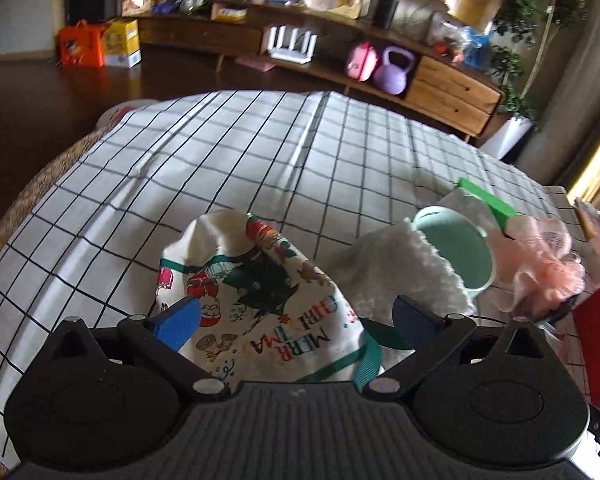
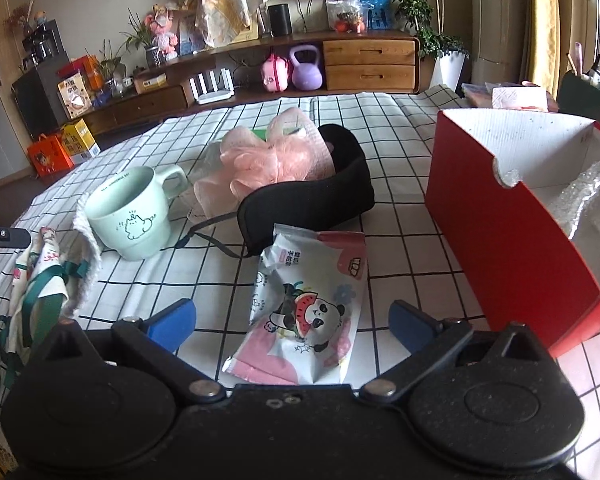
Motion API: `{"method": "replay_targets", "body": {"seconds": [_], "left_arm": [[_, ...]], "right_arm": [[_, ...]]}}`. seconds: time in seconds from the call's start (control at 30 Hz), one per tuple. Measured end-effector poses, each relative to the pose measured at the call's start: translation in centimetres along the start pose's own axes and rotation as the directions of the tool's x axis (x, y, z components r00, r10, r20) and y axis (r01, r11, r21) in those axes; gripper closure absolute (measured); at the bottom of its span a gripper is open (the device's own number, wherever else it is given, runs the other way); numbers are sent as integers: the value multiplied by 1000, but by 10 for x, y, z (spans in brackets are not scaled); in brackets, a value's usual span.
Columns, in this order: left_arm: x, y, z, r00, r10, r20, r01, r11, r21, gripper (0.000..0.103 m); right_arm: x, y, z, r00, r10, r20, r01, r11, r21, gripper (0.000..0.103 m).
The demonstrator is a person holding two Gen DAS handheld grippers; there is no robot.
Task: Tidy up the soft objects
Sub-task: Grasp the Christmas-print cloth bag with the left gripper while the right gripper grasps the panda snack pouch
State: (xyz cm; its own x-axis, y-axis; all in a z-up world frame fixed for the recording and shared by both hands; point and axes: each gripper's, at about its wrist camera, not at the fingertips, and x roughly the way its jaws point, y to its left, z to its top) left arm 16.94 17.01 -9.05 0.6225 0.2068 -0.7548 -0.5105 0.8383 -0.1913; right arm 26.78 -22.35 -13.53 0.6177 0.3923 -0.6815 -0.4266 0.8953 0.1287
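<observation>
The left gripper (image 1: 296,322) is held wide, with a blue finger on each side. A bumpy Christmas cloth bag (image 1: 260,300) is seen between the fingers, lying on the checked tablecloth (image 1: 180,184). Nothing is squeezed yet. A green ribbon (image 1: 370,364) from the bag is seen near the right finger. Just to the right of the bag, a fluffy white cloth (image 1: 404,276) is spread out, and a mint green mug (image 1: 456,252) is set on it. A pink bath puff (image 1: 540,264) is seen past the mug, and a green piece (image 1: 488,202) is seen behind it.

The right gripper (image 2: 292,322) is held wide too, and nothing is gripped. A soft panda packet (image 2: 308,308) is laid flat on the tablecloth (image 2: 400,264) between its blue fingers. Behind the packet, a black eye mask (image 2: 320,200) is curled up, touching the pink puff (image 2: 268,156). The mug (image 2: 130,216) is seen to the left, on the white cloth (image 2: 88,248). The Christmas bag (image 2: 40,276) is seen at the far left. A red box (image 2: 512,240) is placed on the right, open at the top, and bubble wrap (image 2: 592,196) is seen inside it.
</observation>
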Motion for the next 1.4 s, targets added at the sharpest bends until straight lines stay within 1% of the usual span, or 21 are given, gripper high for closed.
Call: {"method": "replay_targets", "body": {"seconds": [0.13, 0.2, 0.3, 0.43, 0.5, 0.67, 0.83, 0.97, 1.03, 1.1, 1.13, 1.23, 1.3, 1.33, 1.4], "left_arm": [[20, 0, 2, 998, 56, -24, -56, 998, -19, 0], [28, 3, 3, 997, 70, -42, -72, 996, -50, 0], [38, 8, 3, 995, 67, -70, -75, 992, -104, 0], [46, 10, 4, 995, 66, -78, -77, 987, -142, 0], [50, 9, 3, 993, 74, -90, -87, 985, -148, 0], [61, 12, -1, 991, 65, -119, -85, 981, -172, 0], [66, 12, -3, 991, 68, -114, -87, 981, -171, 0], [69, 13, -4, 992, 63, -110, -81, 982, -171, 0], [69, 14, -4, 993, 62, -104, -79, 981, -176, 2], [69, 14, -4, 993, 55, -100, -72, 983, -171, 13], [69, 13, -4, 994, 49, -98, -65, 984, -164, 16], [66, 12, -4, 995, 32, -92, -46, 987, -157, 29], [63, 15, -4, 996, 11, -91, -27, 983, -183, 46], [61, 15, -4, 996, -3, -89, -14, 982, -189, 50], [58, 14, -3, 996, -29, -86, 13, 982, -190, 65]], "right_arm": [[12, 2, 1, 1000, 4, -18, -4, 1000, -9, 0], [20, 2, 4, 1000, 0, -27, 0, 1000, -6, 0], [29, -1, 5, 999, -4, -37, 4, 1000, 2, 0], [38, -4, 7, 999, -10, -49, 10, 1000, 13, 0], [43, -6, 6, 998, -13, -58, 15, 1000, 22, 0], [53, -9, 6, 996, -44, -75, 46, 999, 26, 0], [62, -10, 2, 993, -61, -101, 64, 998, 24, 0], [64, -5, 1, 992, -83, -92, 82, 997, -10, 0], [66, -3, 1, 992, -92, -90, 90, 996, -23, 1], [66, 0, -1, 990, -107, -90, 102, 994, -49, 4], [65, 0, -2, 990, -109, -86, 104, 993, -58, 5], [63, 0, -3, 991, -107, -80, 102, 993, -61, 9], [62, 0, -3, 991, -107, -77, 102, 993, -62, 11], [62, 0, -4, 991, -108, -77, 103, 993, -63, 12], [61, -1, -3, 991, -111, -74, 106, 992, -63, 18]]}}
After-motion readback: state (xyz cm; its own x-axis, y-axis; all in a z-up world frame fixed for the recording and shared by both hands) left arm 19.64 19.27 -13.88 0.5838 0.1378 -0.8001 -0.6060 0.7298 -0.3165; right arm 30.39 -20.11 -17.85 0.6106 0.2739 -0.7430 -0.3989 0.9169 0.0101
